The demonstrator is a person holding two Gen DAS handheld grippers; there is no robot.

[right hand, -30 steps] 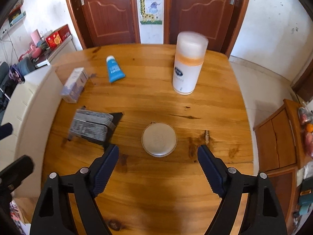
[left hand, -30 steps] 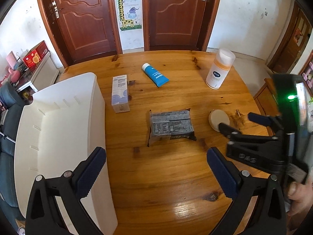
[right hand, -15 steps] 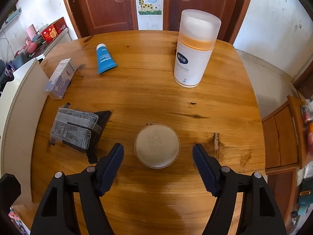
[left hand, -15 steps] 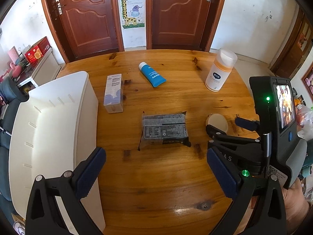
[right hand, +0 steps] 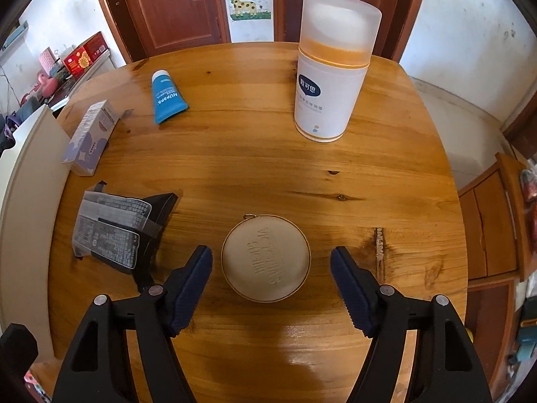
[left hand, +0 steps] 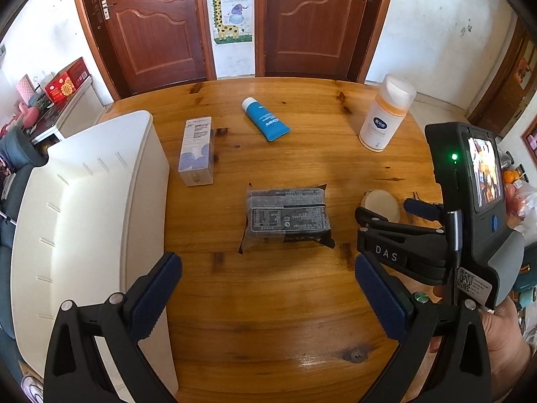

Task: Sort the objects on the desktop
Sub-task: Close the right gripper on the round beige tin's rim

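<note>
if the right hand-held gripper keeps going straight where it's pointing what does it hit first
Most likely the round beige case: it lies on the table between the open fingers of the right hand-held gripper, untouched by either pad. Depth is hard to judge.

Round cream zip case (right hand: 265, 258): flat on table. White-and-orange bottle (right hand: 330, 70): upright, far side. Blue tube (right hand: 166, 100): flat. Small white box (right hand: 90, 137): on its side. Dark wrapped packet (right hand: 115, 233): flat, left.

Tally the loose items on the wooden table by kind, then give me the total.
Tubes: 1, blue tube
Bottles: 1, white-and-orange bottle
Boxes: 1, small carton
Wrapped packets: 1, dark packet
Round cases: 1, beige case
Total: 5
</note>
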